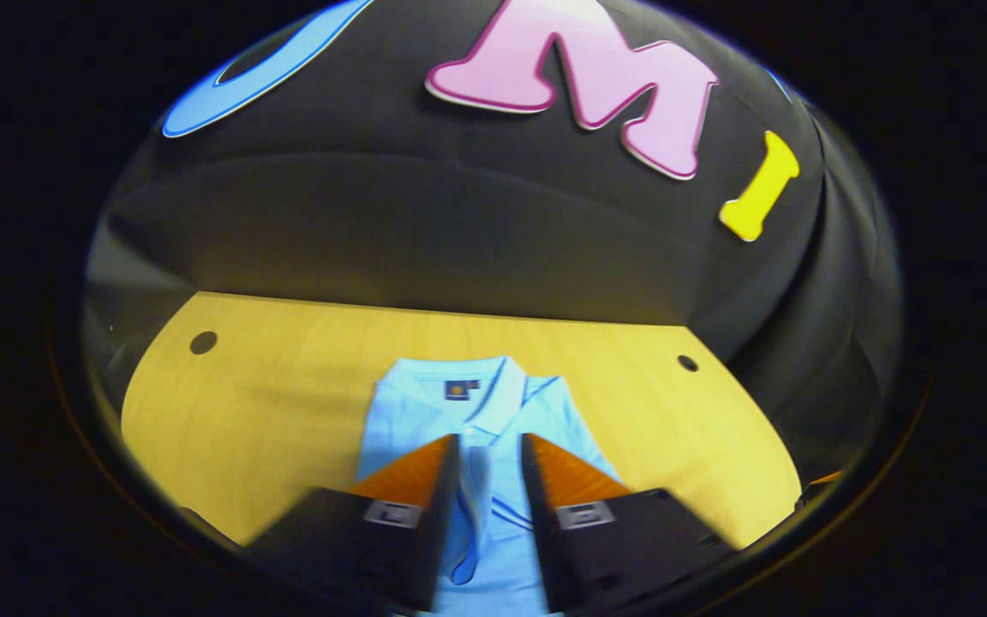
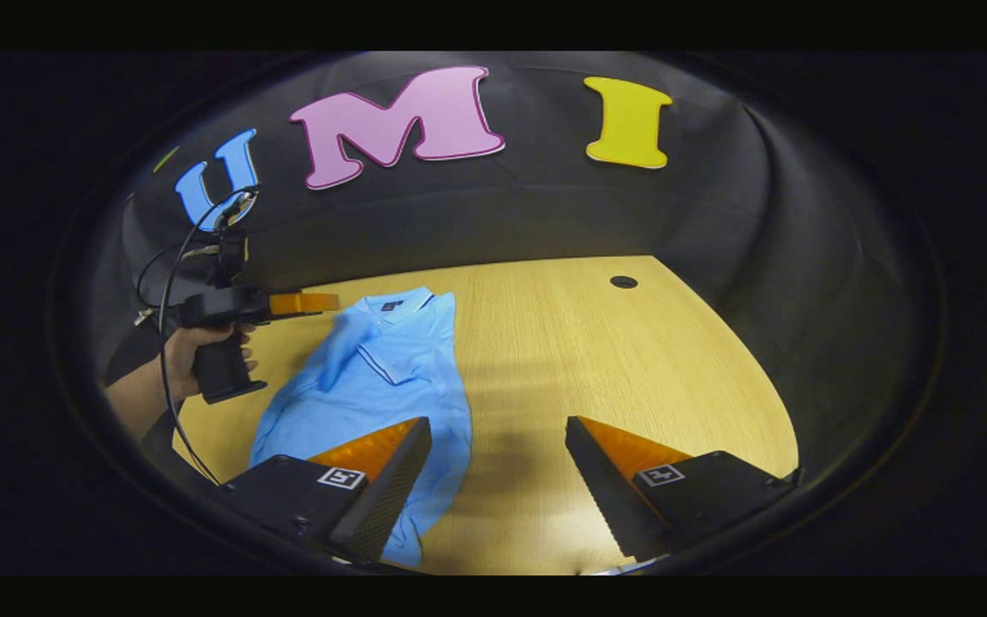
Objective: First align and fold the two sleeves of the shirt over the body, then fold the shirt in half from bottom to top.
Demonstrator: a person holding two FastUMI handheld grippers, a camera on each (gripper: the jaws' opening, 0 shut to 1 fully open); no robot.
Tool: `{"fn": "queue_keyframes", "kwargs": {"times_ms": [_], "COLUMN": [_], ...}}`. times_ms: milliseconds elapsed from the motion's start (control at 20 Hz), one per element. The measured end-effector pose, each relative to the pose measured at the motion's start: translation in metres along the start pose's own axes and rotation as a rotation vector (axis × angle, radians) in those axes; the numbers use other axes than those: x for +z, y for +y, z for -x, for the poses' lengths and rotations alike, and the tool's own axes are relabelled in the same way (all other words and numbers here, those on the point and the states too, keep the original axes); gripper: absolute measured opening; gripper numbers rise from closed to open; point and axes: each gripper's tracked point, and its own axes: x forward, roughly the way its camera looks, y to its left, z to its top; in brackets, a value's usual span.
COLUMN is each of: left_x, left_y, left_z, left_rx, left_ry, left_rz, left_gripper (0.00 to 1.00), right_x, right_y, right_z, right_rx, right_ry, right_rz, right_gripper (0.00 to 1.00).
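the light blue polo shirt (image 2: 373,377) lies flat on the wooden table (image 2: 596,360), collar (image 1: 481,390) toward the booth's back wall, and both sleeves look folded in over the body already, so i judge the bottom-to-top fold is what remains. a folded sleeve (image 2: 348,347) with its dark-trimmed cuff lies across the chest, and in the left gripper view a loose ridge of fabric (image 1: 475,488) stands up along the middle of the shirt. my left gripper (image 1: 491,467) hangs above that ridge with a narrow gap between its fingers; i cannot tell whether they pinch the cloth or only frame it. in the right gripper view i see that same gripper, held in my hand (image 2: 202,351), up near the collar end. my right gripper (image 2: 498,463) is spread wide and grasps nothing, one finger over the shirt's right edge near the hem, the other over bare table. the risks as i see them: if the left lifts that ridge, the tucked sleeve could slide back out and undo the first step; if i take the hem with only one layer, or at one corner alone, the half-fold will skew and the sleeves will bunch inside; dragging the hem rather than lifting it could pull the whole shirt along the smooth table.
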Motion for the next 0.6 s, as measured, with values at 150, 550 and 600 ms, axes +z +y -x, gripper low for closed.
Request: {"fn": "queue_keyframes", "kwargs": {"times_ms": [150,550,600], "left_x": [-0.006,-0.057,-0.069], "left_y": [-0.004,0.026,0.028], "left_z": [0.023,0.175,0.195], "left_rx": [-0.005,0.038,0.047], "left_ry": [-0.006,-0.034,-0.031], "left_rz": [-0.025,-0.003,-0.025], "left_gripper": [0.99,0.97,0.97], "right_x": [-0.01,-0.063,-0.073], "right_y": [0.005,0.043,0.05], "right_z": [0.015,0.062,0.067], "right_rx": [-0.006,0.016,0.023], "right_ry": [-0.009,0.011,0.025], "right_rz": [-0.01,-0.027,-0.026], "right_gripper": [0.98,0.99,0.99]}}
